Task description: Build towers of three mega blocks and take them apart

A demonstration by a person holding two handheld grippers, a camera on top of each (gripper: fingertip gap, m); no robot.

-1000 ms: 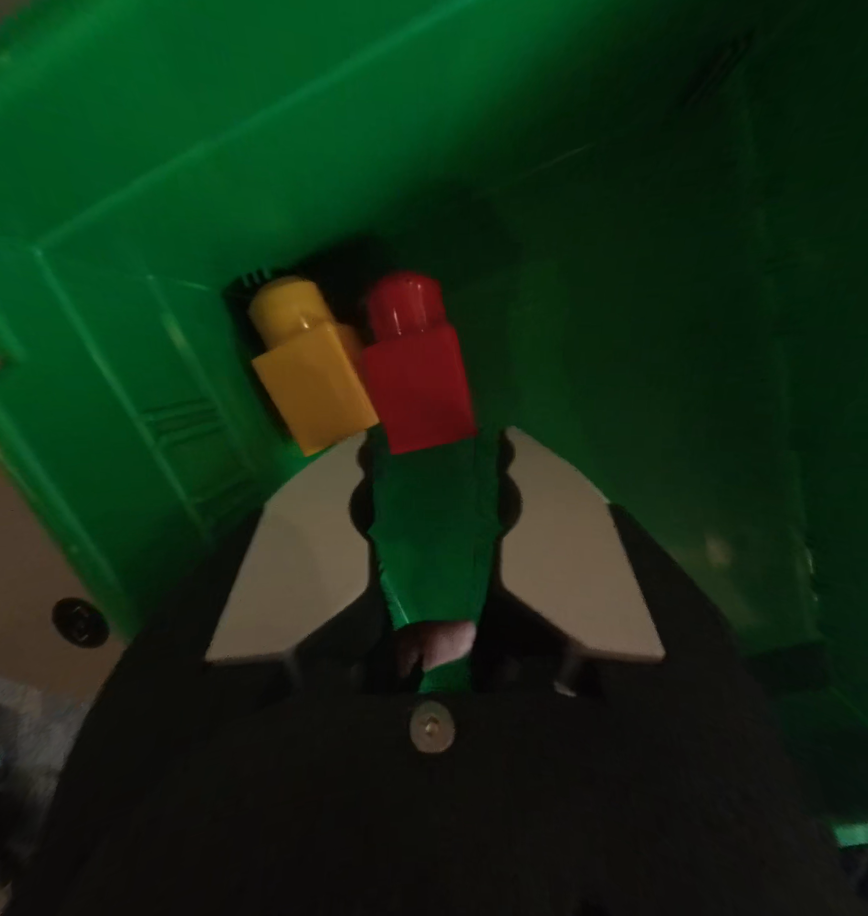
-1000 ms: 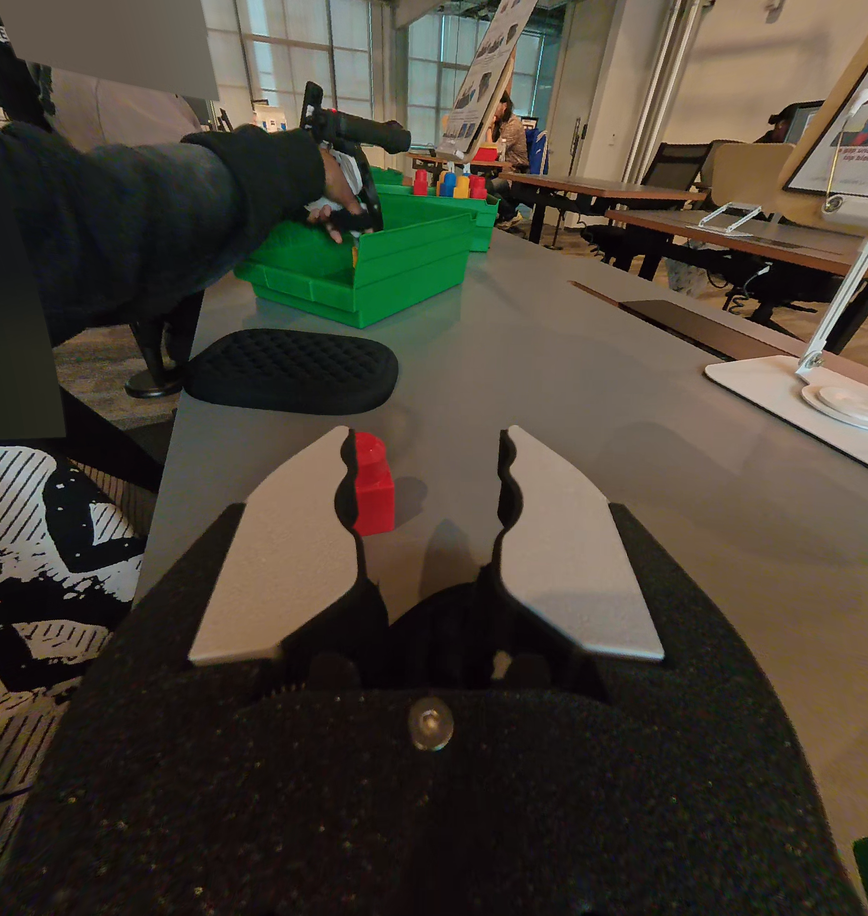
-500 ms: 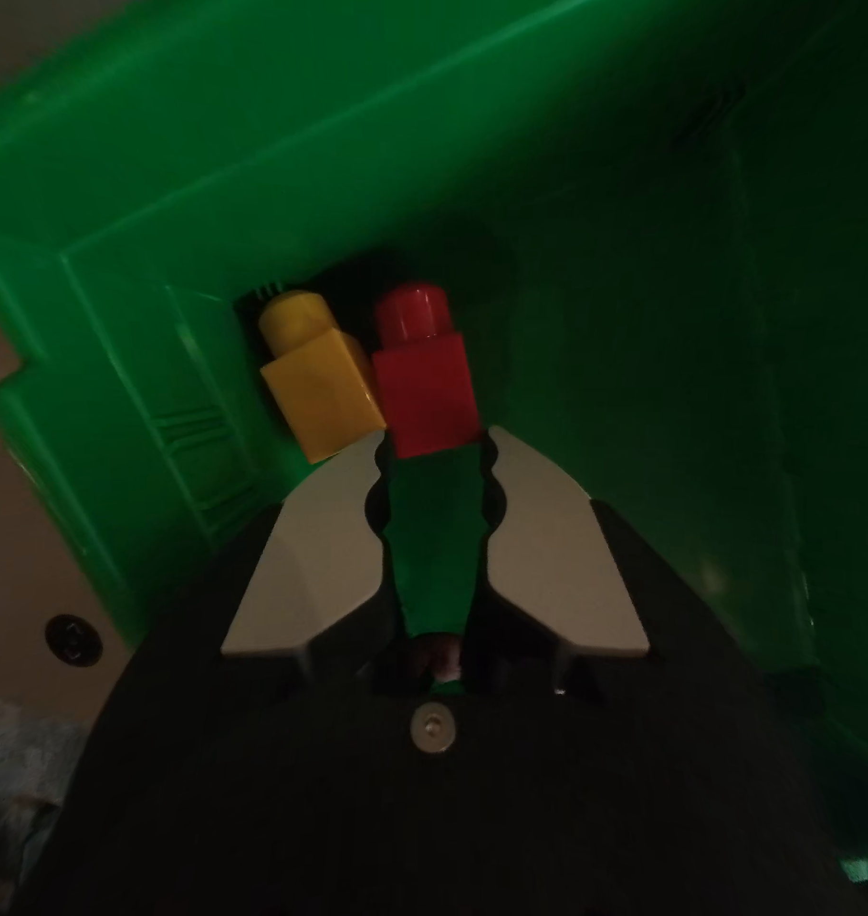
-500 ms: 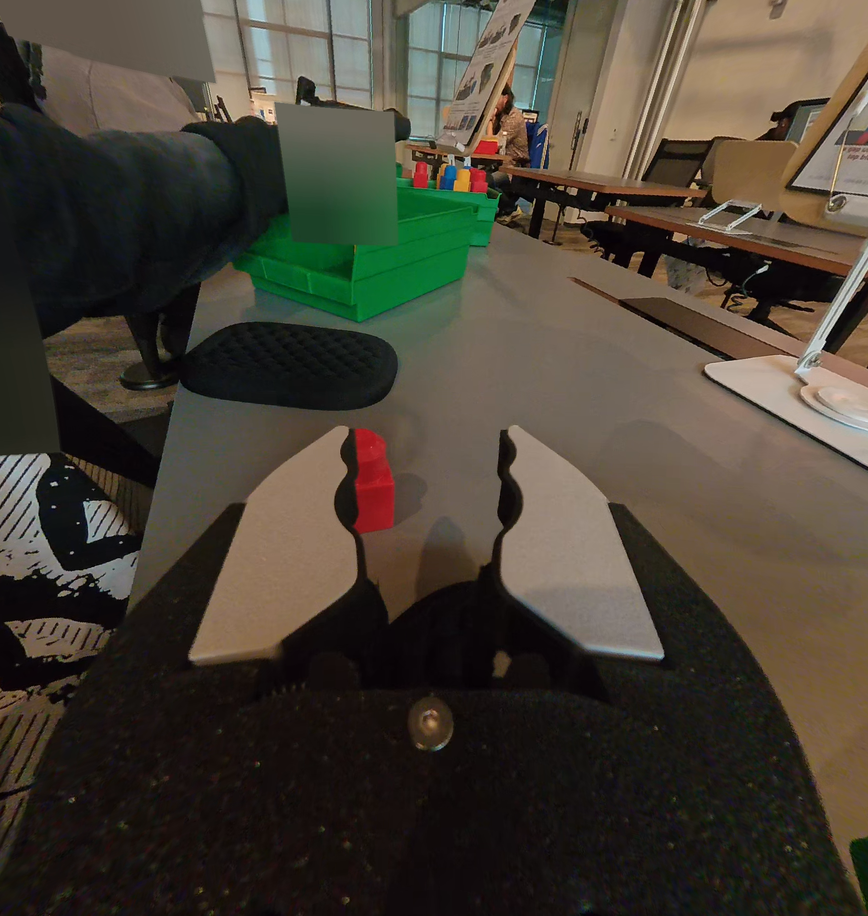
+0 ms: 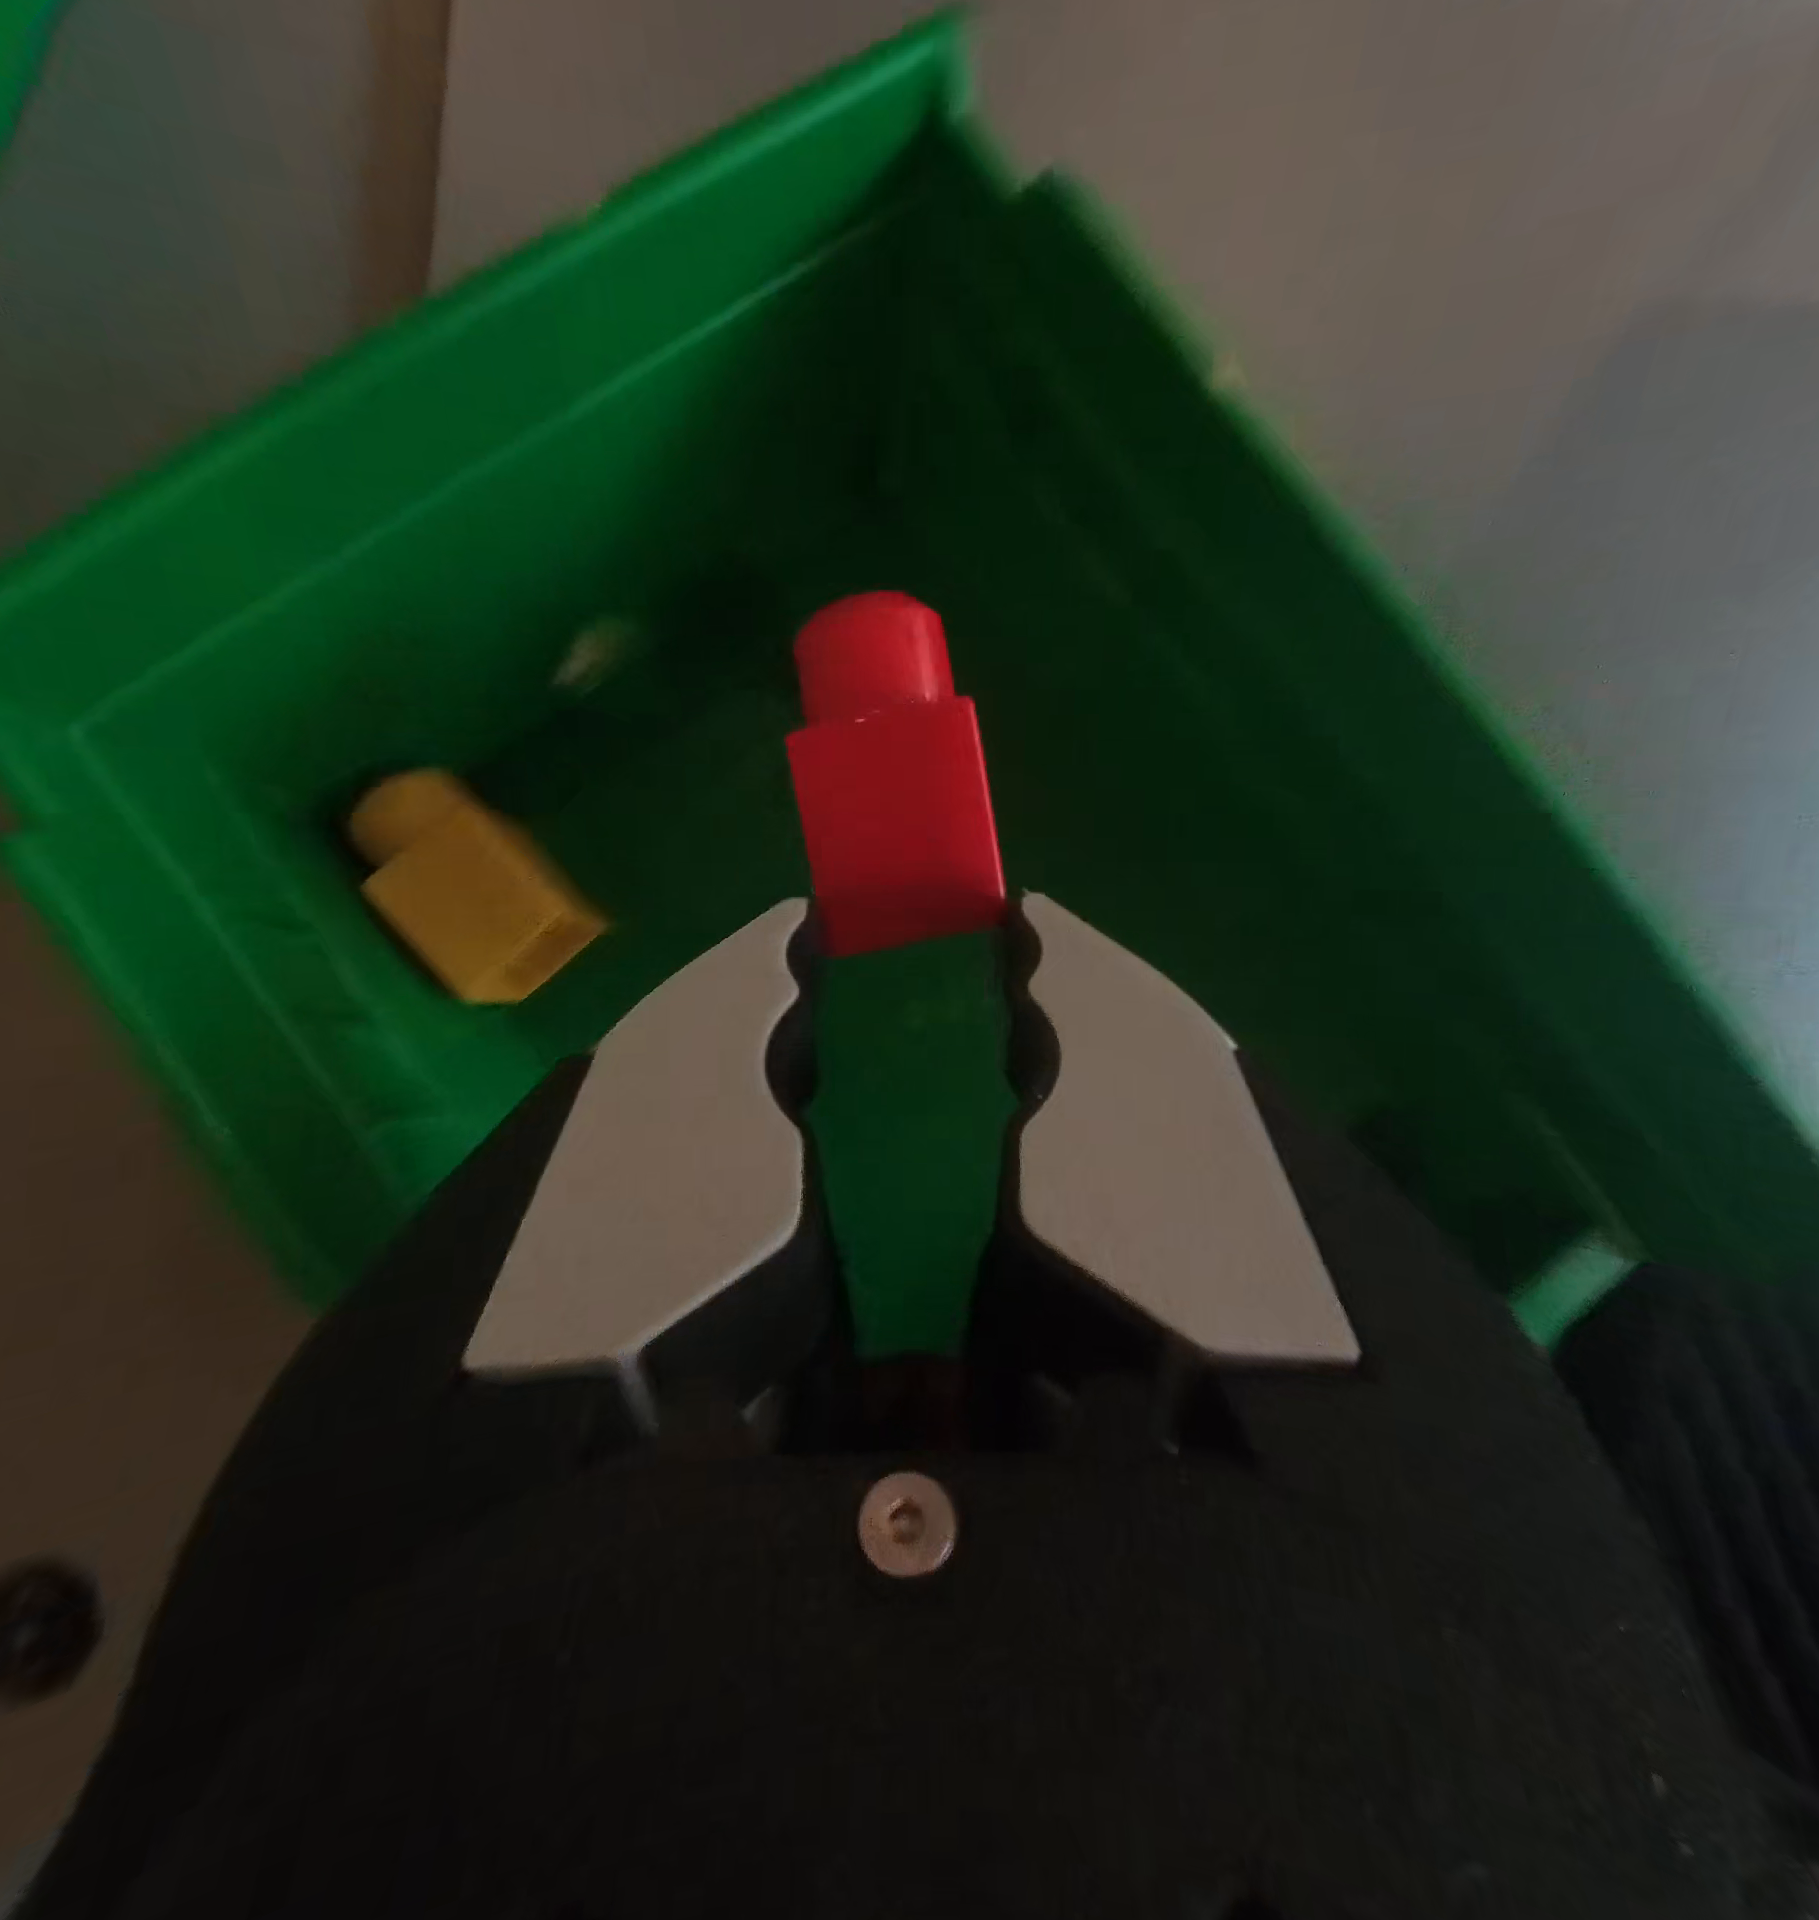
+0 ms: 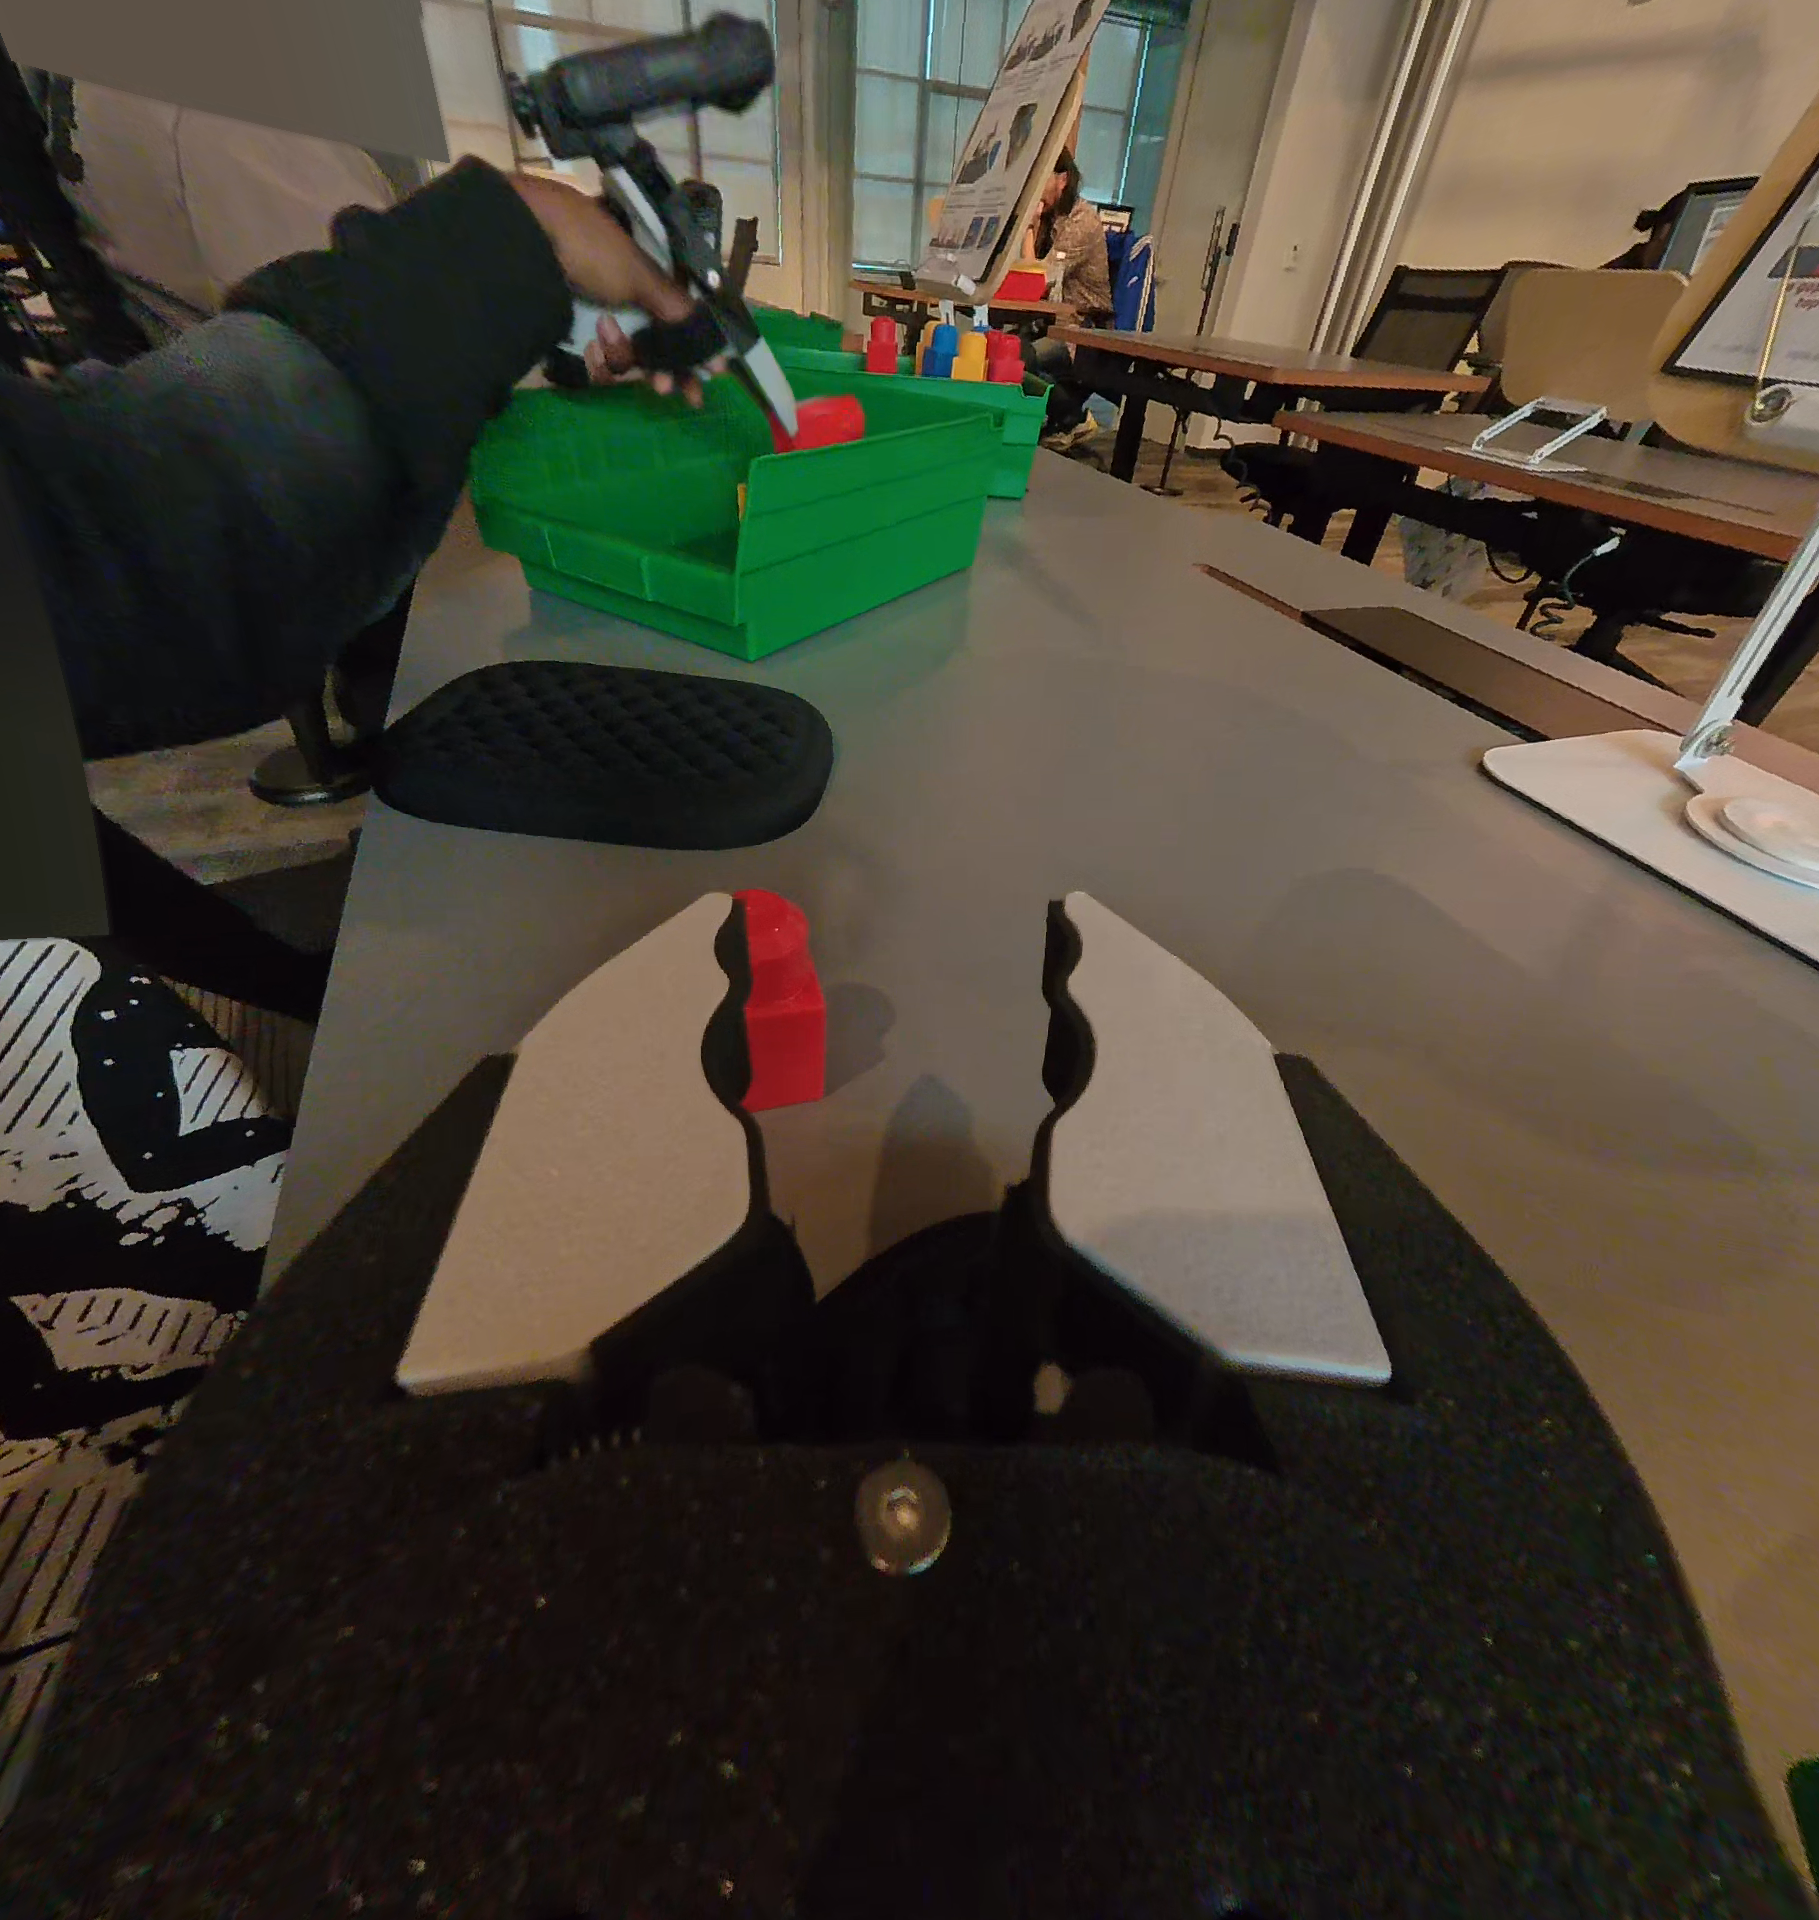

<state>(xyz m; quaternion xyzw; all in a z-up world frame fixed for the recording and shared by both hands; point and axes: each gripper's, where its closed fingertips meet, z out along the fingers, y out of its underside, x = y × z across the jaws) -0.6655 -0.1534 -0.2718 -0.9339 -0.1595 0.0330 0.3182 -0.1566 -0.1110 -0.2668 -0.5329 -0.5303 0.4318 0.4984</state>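
One red block (image 5: 900, 800) clamped in left gripper (image 5: 910, 920), lifted from green bin (image 5: 531, 416); yellow block (image 5: 479, 904) left inside. Right gripper (image 6: 889, 914) wide open, empty, second red block (image 6: 780, 1013) beside its left finger.

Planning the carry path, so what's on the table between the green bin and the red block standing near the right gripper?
In the right wrist view, a black textured pad lies between the green bin and red block; otherwise the grey table is bare.
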